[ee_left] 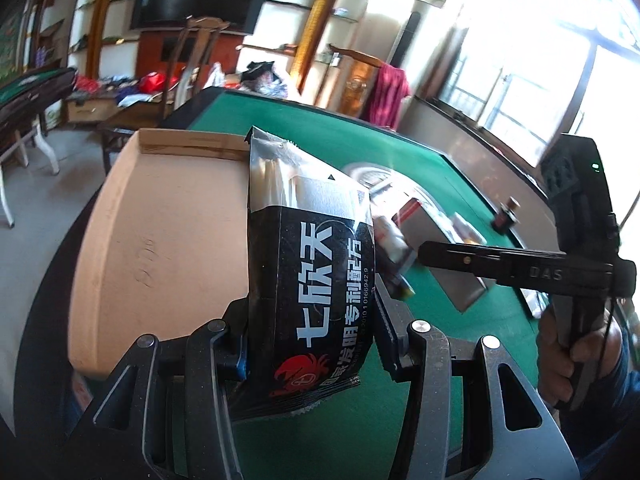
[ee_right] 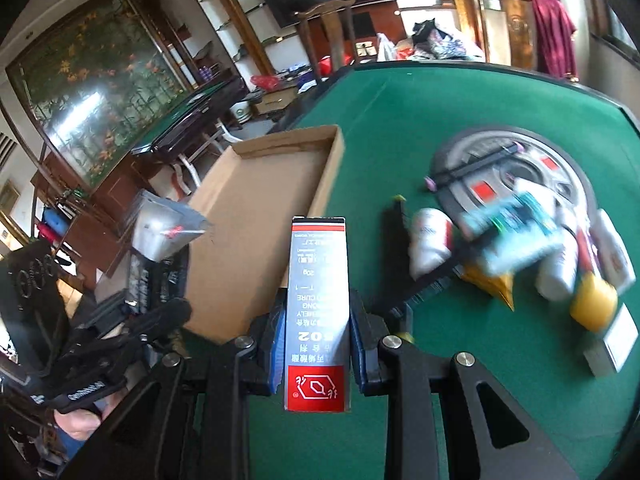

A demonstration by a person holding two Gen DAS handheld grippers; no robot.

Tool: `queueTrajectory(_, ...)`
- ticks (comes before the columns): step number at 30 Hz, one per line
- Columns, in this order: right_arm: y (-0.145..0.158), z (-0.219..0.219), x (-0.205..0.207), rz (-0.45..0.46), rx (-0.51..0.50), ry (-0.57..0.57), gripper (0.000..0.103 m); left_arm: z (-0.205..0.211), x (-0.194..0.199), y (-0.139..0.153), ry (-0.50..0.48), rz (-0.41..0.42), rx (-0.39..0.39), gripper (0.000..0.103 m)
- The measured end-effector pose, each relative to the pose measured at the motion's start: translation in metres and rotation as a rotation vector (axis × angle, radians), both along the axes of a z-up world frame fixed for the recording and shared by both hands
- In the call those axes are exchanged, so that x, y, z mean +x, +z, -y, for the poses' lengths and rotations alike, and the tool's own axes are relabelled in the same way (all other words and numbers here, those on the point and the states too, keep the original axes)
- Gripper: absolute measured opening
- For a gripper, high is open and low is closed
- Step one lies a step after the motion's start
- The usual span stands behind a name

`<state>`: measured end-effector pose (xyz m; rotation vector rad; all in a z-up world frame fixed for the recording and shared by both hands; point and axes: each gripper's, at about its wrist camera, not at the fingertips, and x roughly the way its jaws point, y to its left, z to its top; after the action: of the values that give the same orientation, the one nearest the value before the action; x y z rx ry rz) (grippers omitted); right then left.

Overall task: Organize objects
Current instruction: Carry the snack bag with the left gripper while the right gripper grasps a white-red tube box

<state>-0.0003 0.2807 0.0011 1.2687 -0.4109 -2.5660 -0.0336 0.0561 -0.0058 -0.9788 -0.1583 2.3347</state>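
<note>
My left gripper (ee_left: pixel 310 344) clamps the black sachet (ee_left: pixel 310 280) over the cardboard tray (ee_left: pixel 160 240) — my right gripper (ee_right: pixel 318 344) grips the glue box (ee_right: pixel 318 312) near it (tray looks bare); the pile (ee_right: pixel 520 240) on the green table (ee_right: pixel 440 100) remains

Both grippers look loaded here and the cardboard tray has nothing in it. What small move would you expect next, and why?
Probably the left gripper eases its black packet down over the cardboard tray and lets go. The packet already overlaps the tray's near side and the tray floor looks bare. The right gripper, shut on the grey-and-red box, sits short of the tray, so it would likely follow.
</note>
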Motion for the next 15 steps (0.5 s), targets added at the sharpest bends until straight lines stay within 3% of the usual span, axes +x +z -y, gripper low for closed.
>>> queueTrajectory(8,0.020,0.031,-0.078,0.025,0.005,0.007,0.026,-0.007,-0.073,-0.012,0.067,0.147,0.028,0.047)
queueTrajectory(15,0.007,0.050,-0.149,0.074,0.014,-0.006,0.026,-0.014,-0.125,-0.027,0.152,0.251,-0.001,0.048)
